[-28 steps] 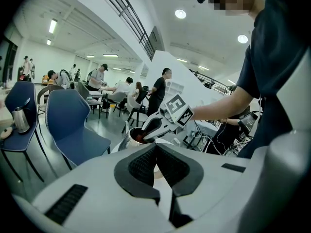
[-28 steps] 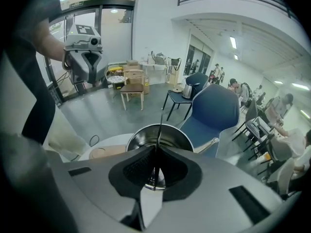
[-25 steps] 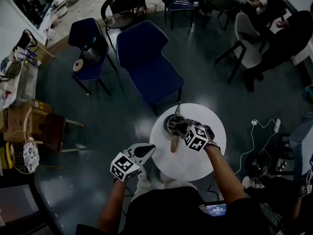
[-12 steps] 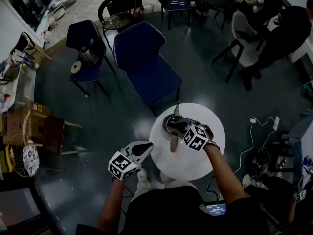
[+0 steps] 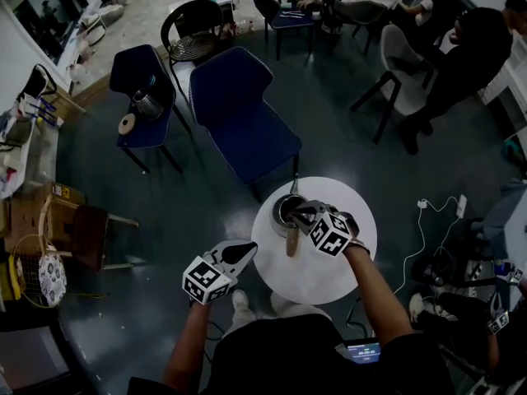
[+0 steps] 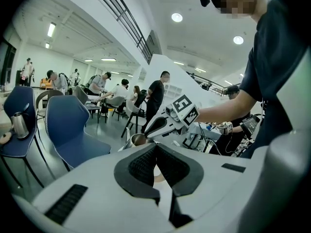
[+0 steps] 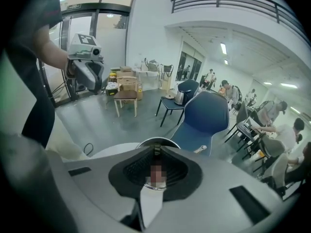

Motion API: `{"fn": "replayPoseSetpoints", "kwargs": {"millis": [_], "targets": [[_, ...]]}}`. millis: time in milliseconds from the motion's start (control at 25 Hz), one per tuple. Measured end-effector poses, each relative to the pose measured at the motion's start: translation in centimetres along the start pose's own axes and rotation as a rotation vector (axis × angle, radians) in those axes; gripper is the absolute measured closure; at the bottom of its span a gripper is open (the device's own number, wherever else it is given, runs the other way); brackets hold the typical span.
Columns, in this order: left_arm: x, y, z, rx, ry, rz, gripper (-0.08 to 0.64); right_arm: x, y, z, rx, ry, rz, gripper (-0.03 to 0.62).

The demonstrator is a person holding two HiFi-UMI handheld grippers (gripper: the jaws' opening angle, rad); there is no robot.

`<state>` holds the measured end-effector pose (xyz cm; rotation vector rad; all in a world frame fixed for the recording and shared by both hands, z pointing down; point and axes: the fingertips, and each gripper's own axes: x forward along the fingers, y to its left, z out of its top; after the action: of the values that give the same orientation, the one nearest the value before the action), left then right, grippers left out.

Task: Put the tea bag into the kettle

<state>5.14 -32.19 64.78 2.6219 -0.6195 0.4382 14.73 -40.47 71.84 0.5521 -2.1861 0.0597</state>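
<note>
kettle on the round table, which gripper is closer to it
Right. The right gripper hangs over the rim of the kettle; the left gripper is off the near-left edge of the table, well apart.

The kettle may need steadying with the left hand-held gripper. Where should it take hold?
Probably the wooden handle, which juts from the kettle toward the person. Come from its left, because the right hand-held gripper, holding the tea bag, crowds the open mouth.
</note>
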Motion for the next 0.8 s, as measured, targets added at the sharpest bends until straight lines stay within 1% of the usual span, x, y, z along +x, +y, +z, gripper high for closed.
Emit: {"fn": "replayPoseSetpoints", "kwargs": {"millis": [240, 480, 680, 800], "targets": [[-1.7, -0.8, 1.0, -0.035, -0.062, 0.000, 0.543, -2.1, 1.1, 1.5, 0.034, -0.045, -0.036, 0.549], [-3.6, -1.4, 2.1, -0.005, -0.091, 0.001, 0.543, -3.9, 2.5, 3.7, 0.050, -0.089, -0.079, 0.549], [-5.4, -2.5, 3.6, -0.029, -0.152, 0.000, 0.543, -6.2, 4.3, 5.4, 0.055, -0.122, -0.119, 0.554], [-6.0, -3.2, 4.1, -0.020, -0.167, 0.002, 0.543, -7.4, 5.1, 6.2, 0.056, -0.134, -0.153, 0.557]]}}
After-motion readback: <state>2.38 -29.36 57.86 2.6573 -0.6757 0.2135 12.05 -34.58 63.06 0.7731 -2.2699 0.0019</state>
